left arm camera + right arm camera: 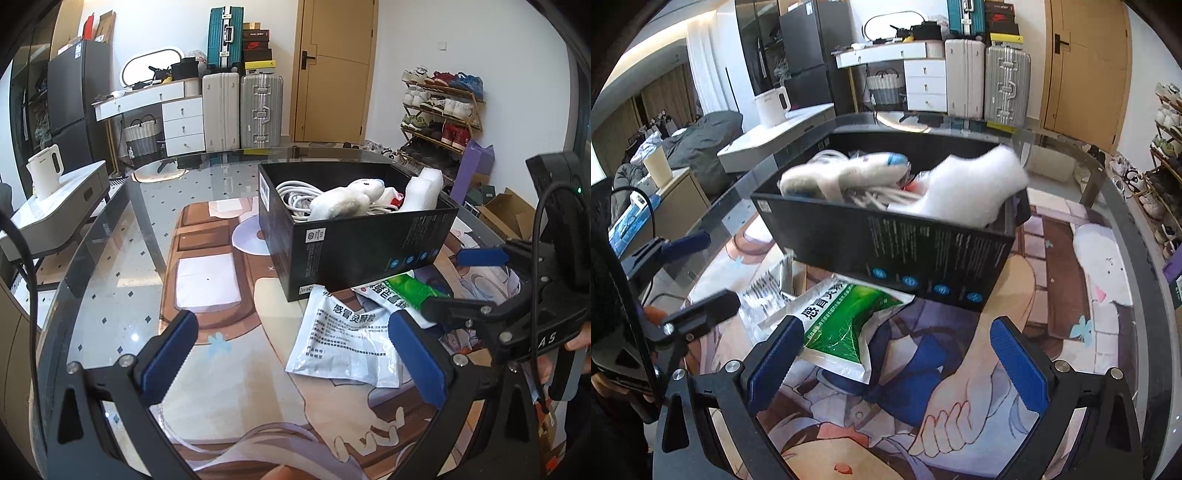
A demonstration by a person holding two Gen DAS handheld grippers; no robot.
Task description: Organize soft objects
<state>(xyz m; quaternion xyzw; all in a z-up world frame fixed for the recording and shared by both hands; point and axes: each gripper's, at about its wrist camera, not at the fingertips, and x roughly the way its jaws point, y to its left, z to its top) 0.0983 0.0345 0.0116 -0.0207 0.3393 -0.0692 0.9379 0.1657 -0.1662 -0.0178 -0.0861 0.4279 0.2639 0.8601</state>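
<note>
One open black cardboard box [354,236] is seen mid-desk, holding one white plush toy [343,201], one coiled white cable [295,192] and one white fluffy piece [424,188]. Two flat medicine sachets [343,339] [846,325] lie at its near side. Both the left hand-held gripper [291,354] and right hand-held gripper [897,358] are spread wide, empty.

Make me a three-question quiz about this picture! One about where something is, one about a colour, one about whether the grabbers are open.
1. Where is the plush toy?
A. in the black box
B. on the mat
C. on the shoe rack

2. What colour is the packet beside the right hand-held gripper?
A. red
B. green and white
C. yellow

3. How is the left hand-held gripper?
A. shut on a cable
B. shut on a packet
C. open, holding nothing

Answers: 1 A, the toy lies inside the box with white cables. 2 B, its front is green. 3 C, its pads are wide apart.
</note>
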